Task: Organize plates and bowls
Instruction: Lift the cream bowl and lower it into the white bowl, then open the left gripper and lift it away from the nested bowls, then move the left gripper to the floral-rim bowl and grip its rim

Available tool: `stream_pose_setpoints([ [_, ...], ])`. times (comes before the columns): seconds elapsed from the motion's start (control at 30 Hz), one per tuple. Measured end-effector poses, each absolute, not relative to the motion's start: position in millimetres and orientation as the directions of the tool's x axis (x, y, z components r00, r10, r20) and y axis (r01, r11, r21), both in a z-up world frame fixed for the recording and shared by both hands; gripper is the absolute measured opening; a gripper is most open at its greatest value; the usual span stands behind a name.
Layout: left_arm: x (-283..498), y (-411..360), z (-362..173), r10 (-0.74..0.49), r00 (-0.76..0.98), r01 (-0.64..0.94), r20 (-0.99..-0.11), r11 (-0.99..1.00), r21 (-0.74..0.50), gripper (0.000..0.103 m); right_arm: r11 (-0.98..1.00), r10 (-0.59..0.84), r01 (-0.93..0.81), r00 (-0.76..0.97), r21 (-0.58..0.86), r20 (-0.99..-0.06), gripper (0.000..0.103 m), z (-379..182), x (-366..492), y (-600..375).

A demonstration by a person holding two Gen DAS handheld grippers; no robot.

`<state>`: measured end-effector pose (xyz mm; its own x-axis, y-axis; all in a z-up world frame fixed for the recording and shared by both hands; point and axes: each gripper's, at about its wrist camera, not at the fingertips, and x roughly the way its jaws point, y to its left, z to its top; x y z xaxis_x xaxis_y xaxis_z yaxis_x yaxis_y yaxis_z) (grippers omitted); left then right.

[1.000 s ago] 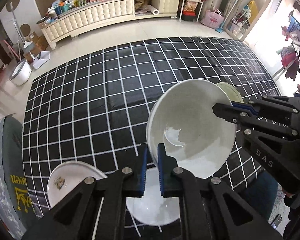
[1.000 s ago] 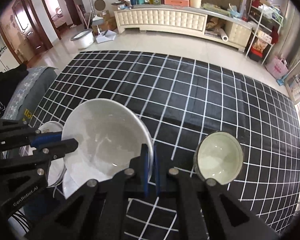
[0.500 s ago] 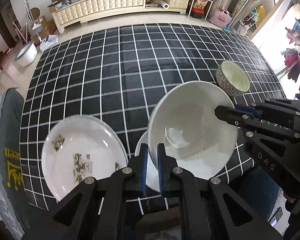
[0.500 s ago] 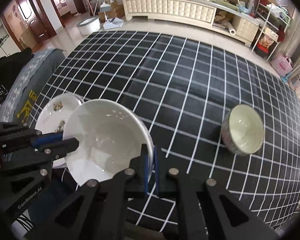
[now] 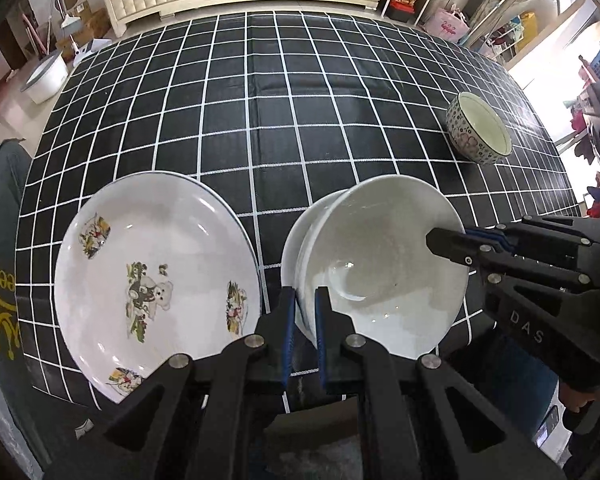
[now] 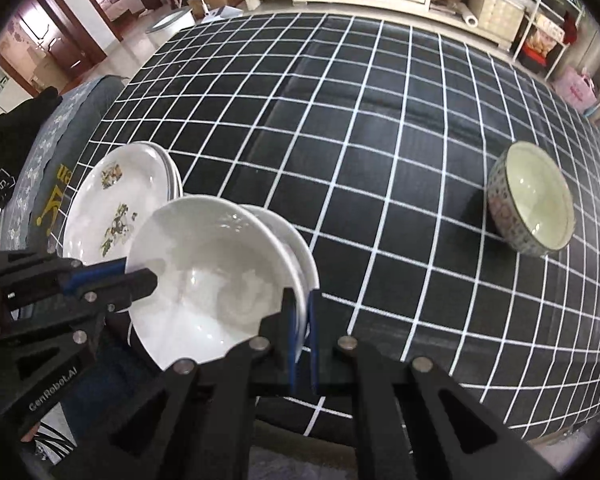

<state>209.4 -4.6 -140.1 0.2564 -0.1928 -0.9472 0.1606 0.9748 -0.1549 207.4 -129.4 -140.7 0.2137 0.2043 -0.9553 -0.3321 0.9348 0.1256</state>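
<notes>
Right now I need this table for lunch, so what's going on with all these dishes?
A person is tidying dishes with two handheld grippers. Both the left gripper and the right gripper have their jaws clamped on opposite rims of a plain white bowl, held over a white plate at the near edge of the checked tablecloth. A stack of printed plates sits beside it, and a small patterned bowl stands apart, untouched.

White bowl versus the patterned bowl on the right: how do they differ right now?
The white bowl is plain, wide and shallow; the patterned bowl is smaller, with a floral outside. The white bowl is tilted, gripped at opposite rims by the left gripper and right gripper; the patterned bowl stands alone on the checked cloth. Both are empty.
</notes>
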Motion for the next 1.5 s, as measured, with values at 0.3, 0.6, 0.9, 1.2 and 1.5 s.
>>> stream_pose_setpoints([
  [0.3, 215, -1, -148, -0.201, 0.242, 0.153, -0.949, 0.974, -0.167, 0.008, 0.942, 0.19, -0.309, 0.163, 0.133, -0.968, 0.008, -150, 215, -128],
  [0.6, 215, -1, -156, -0.205, 0.227, 0.148, -0.952, 0.973, -0.175, 0.008, 0.944, 0.188, -0.303, 0.161, 0.133, -0.969, 0.008, -152, 217, -125],
  [0.9, 211, 0, -146, -0.201, 0.25, 0.154, -0.947, 0.974, -0.166, 0.008, 0.944, 0.143, -0.322, 0.198, 0.073, -0.97, 0.014, -143, 211, -124],
  [1.2, 202, 1, -119, -0.215, 0.314, 0.147, -0.925, 0.973, -0.176, 0.023, 0.956, 0.175, -0.277, 0.287, 0.094, -0.942, 0.056, -113, 204, -143],
  [1.5, 196, -13, -77, -0.226, 0.411, 0.169, -0.883, 0.971, -0.17, 0.044, 0.966, 0.204, -0.229, 0.373, 0.124, -0.905, 0.057, -80, 190, -181],
])
